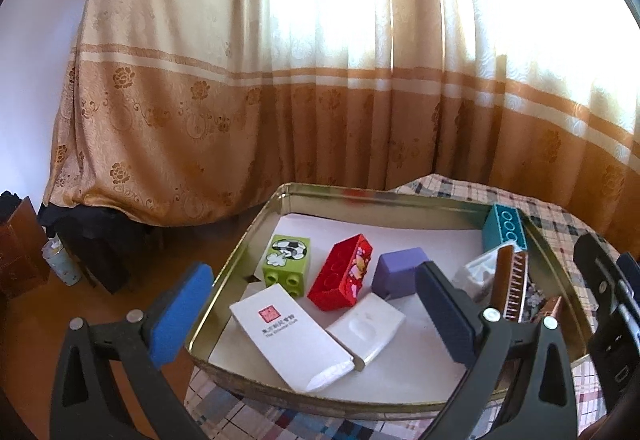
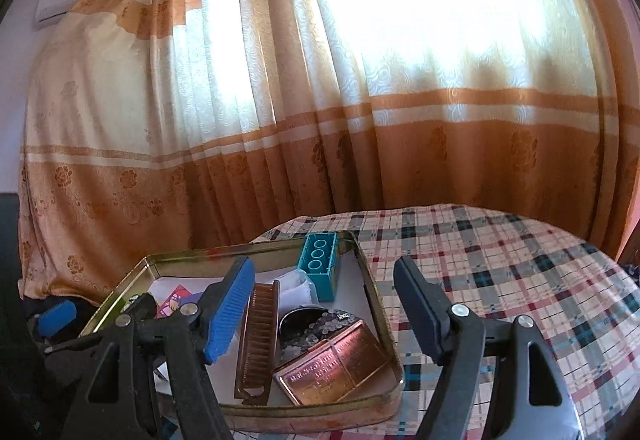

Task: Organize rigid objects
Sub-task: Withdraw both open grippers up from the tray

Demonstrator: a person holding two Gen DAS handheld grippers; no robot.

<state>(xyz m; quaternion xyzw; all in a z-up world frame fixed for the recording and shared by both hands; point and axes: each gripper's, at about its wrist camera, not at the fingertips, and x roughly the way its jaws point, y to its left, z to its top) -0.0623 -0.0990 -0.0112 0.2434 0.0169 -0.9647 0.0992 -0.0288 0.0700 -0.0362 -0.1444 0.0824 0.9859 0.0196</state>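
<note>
A gold metal tray (image 1: 248, 236) sits on a plaid-covered table (image 2: 500, 264). In the left wrist view it holds a green brick (image 1: 287, 258), a red brick (image 1: 342, 272), a purple block (image 1: 396, 270), a white card box (image 1: 290, 336), a white soap-like block (image 1: 366, 326) and a teal brick (image 1: 504, 226). The right wrist view shows a copper comb (image 2: 258, 336), a copper case (image 2: 332, 364) and the teal brick (image 2: 318, 266). My left gripper (image 1: 316, 316) is open above the tray's near side. My right gripper (image 2: 324, 314) is open over the tray's right end. Both are empty.
Orange and cream curtains (image 1: 280, 99) hang close behind the table. A dark wooden cabinet (image 1: 16, 244) and a pale cylinder (image 1: 62, 260) stand on the floor at the left. The plaid tablecloth stretches to the right of the tray (image 2: 384, 300).
</note>
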